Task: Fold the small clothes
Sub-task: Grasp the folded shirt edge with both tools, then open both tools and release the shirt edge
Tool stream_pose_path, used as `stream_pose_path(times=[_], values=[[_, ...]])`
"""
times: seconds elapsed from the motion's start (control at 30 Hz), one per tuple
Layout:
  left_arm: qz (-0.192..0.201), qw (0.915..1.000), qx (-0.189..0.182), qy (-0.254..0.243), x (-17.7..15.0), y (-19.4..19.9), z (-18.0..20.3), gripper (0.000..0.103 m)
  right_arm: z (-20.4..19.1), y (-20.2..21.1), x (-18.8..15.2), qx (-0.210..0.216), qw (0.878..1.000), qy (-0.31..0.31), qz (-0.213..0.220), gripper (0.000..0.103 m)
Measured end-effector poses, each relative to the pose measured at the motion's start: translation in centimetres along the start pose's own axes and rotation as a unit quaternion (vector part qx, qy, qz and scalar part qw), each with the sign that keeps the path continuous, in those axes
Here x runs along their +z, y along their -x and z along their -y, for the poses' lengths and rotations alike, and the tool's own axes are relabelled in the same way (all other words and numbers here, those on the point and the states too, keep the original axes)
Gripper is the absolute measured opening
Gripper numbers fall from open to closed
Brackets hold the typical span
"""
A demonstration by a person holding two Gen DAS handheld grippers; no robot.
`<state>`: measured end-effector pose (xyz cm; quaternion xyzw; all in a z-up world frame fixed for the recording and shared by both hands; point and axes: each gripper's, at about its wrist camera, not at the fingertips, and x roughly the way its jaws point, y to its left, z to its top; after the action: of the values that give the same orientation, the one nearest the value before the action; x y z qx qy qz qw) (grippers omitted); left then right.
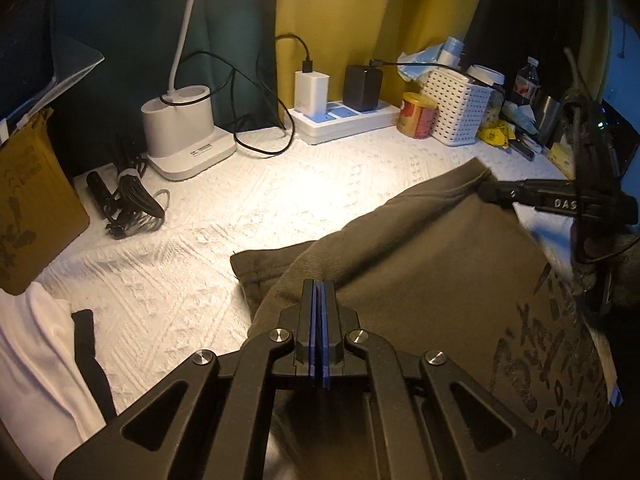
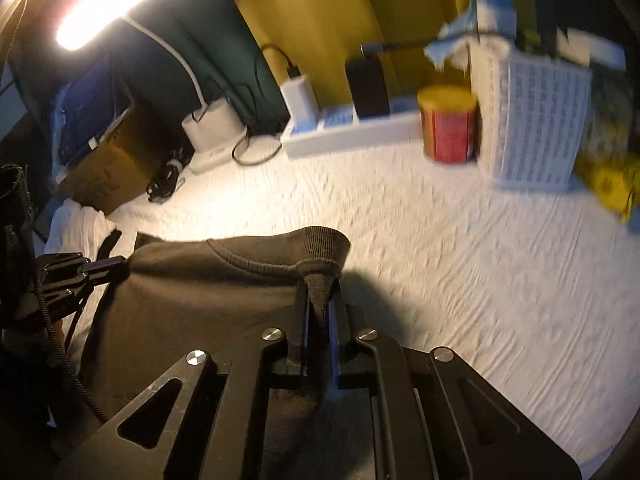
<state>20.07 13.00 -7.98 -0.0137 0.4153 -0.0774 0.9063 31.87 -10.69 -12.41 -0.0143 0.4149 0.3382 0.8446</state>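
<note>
An olive-brown garment [image 1: 420, 264] with dark printed lettering lies partly lifted on the white textured tablecloth [image 1: 248, 200]. My left gripper [image 1: 319, 285] is shut, its blue pads together on a raised fold at the garment's near-left edge. The right wrist view shows this left gripper [image 2: 120, 265] meeting the garment's [image 2: 192, 312] left corner. My right gripper [image 2: 320, 298] is shut on a pinch of cloth just below the ribbed collar [image 2: 276, 267]. From the left wrist view, the right gripper [image 1: 486, 192] holds the garment's far right corner, with a hand behind it.
Along the back stand a white lamp base [image 1: 180, 128], a power strip [image 1: 344, 122] with two chargers, a red and yellow can [image 1: 416, 116] and a white basket [image 1: 456, 108]. A black cable bundle [image 1: 128, 196], a brown envelope [image 1: 32, 208] and white cloth [image 1: 36, 360] lie at the left.
</note>
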Motion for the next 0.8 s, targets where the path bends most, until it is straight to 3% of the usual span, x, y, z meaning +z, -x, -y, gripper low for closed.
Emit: stream_pose_path(times=[0.13,0.63,0.67,0.7,0.73,0.77,0.8], values=[[-0.024,0.9997,0.002,0.003,-0.6,-1.9,-0.3,0.0,0.4,-1.6,-0.2,-0.012,1.0,0.002,-0.02,0.009],[-0.028,0.998,0.023,0.053,-1.0,-0.8,-1.5,0.007,0.1,-1.8,-0.8,-0.061,0.997,0.019,-0.035,0.011],[-0.027,0.9977,0.027,0.056,-1.0,-0.5,-1.6,0.012,0.1,-1.6,-0.8,-0.064,0.997,0.019,-0.034,0.011],[-0.024,0.9976,0.027,0.06,-1.1,-0.2,-1.6,0.029,0.1,-1.5,-0.9,-0.068,0.997,0.02,-0.033,0.012],[-0.021,0.9974,0.024,0.065,-1.2,0.1,-1.6,0.045,0.0,-1.2,-1.0,-0.072,0.997,0.021,-0.031,0.017],[-0.016,0.997,0.026,0.071,-1.3,0.4,-1.6,0.067,0.0,-0.9,-1.1,-0.075,0.996,0.023,-0.03,0.025],[-0.009,0.9967,0.027,0.076,-1.4,0.8,-1.6,0.074,0.0,-0.7,-1.1,-0.08,0.996,0.024,-0.028,0.029]])
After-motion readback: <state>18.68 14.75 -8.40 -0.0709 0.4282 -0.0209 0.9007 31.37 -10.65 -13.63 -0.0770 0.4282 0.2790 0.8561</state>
